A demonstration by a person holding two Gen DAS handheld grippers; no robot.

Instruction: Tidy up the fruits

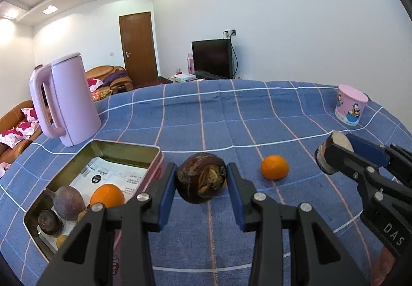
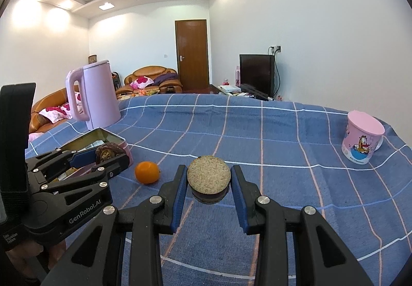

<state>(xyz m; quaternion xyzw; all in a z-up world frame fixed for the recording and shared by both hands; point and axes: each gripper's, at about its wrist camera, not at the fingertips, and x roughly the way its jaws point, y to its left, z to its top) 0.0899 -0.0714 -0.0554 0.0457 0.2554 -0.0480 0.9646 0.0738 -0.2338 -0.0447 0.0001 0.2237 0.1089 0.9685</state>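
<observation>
1. Left gripper [image 1: 201, 181]: a dark brown, mottled round fruit [image 1: 201, 177] is pinched between the blue pads, lower centre of the left wrist view, seemingly lifted just off the blue checked tablecloth [image 1: 231, 116].
2. Right gripper [image 2: 208, 180]: a cut half fruit [image 2: 208, 175] is pinched, pale grainy cut face up, dark rind below, lower centre of the right wrist view.
3. Open tin [image 1: 154, 150], lower left: an orange, a purplish fruit and a dark round fruit are already held inside.
4. One loose orange [image 1: 274, 167] is left on the cloth, just right of the left gripper.
5. Handling, judged: the brown fruit looks firm and light, with a rough skin that should not slip; it is best taken across its widest girth.
6. The cut half is likely softer at the cut face; the rind sides should be gripped, with light squeeze.
7. Pink kettle [image 1: 67, 100] and pink cup [image 1: 351, 108] stand well apart.
</observation>
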